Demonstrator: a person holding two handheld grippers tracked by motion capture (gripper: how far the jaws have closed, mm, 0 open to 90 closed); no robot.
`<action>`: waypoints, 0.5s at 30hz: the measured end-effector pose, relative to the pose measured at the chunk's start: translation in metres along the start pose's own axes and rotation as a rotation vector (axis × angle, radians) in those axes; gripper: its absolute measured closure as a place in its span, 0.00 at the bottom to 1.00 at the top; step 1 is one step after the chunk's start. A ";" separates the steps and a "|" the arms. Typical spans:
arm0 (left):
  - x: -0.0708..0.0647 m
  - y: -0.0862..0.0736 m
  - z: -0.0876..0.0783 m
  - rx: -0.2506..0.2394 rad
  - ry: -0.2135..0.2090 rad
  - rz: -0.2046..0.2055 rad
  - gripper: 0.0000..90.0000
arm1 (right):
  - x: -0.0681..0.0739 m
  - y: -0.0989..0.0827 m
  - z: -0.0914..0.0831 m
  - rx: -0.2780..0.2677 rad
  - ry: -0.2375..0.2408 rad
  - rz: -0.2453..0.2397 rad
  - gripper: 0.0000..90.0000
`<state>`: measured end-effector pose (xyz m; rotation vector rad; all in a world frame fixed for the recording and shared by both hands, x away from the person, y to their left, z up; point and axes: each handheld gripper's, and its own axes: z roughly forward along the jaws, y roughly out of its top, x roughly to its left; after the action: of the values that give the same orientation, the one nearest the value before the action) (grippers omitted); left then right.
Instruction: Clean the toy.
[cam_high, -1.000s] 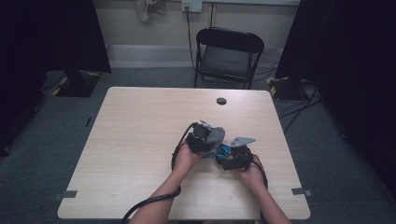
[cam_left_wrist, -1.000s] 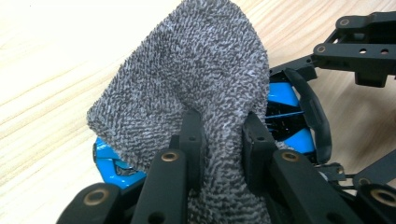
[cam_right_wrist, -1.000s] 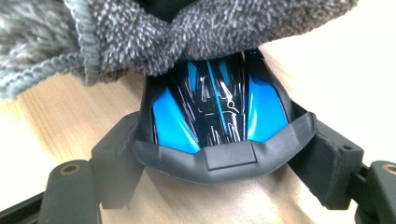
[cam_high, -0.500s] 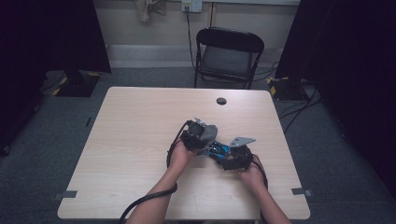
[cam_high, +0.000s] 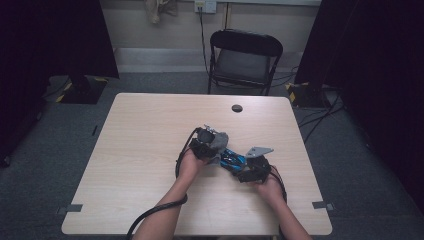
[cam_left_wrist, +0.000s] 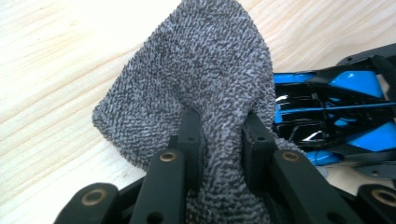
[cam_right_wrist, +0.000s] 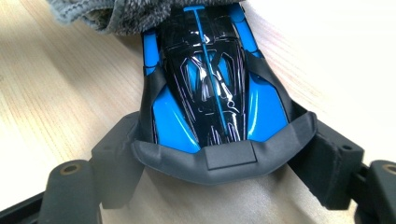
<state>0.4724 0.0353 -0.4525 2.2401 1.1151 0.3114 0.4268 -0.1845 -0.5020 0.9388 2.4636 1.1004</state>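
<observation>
The left tool (cam_left_wrist: 219, 140), jaws pinched on a grey cloth (cam_left_wrist: 201, 74), presses it against the nose of the blue and black toy car (cam_right_wrist: 210, 79), apparently to wipe it. The right tool (cam_right_wrist: 219, 158) grips the car's rear, steadying it mid-tabletop (cam_high: 150, 130). Since a second ago the left tool has shifted slightly up-table.

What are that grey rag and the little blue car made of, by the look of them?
The grey rag looks like looped terry cloth: nubbly, matte, folding softly. The blue car seems to be hard moulded plastic, glossy, with sharp light reflections on its black and blue shell.
</observation>
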 end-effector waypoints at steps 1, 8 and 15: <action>0.000 0.000 0.000 0.000 0.000 0.000 0.82 | 0.000 0.000 0.000 0.000 0.000 0.000 0.26; 0.006 -0.004 0.001 -0.015 0.005 -0.037 0.82 | 0.000 0.000 0.000 0.000 0.000 -0.001 0.27; 0.012 -0.006 0.001 -0.014 0.013 -0.060 0.82 | 0.000 0.000 0.000 0.000 0.001 -0.002 0.27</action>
<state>0.4768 0.0471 -0.4575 2.1908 1.1808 0.3090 0.4267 -0.1846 -0.5021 0.9365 2.4653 1.1003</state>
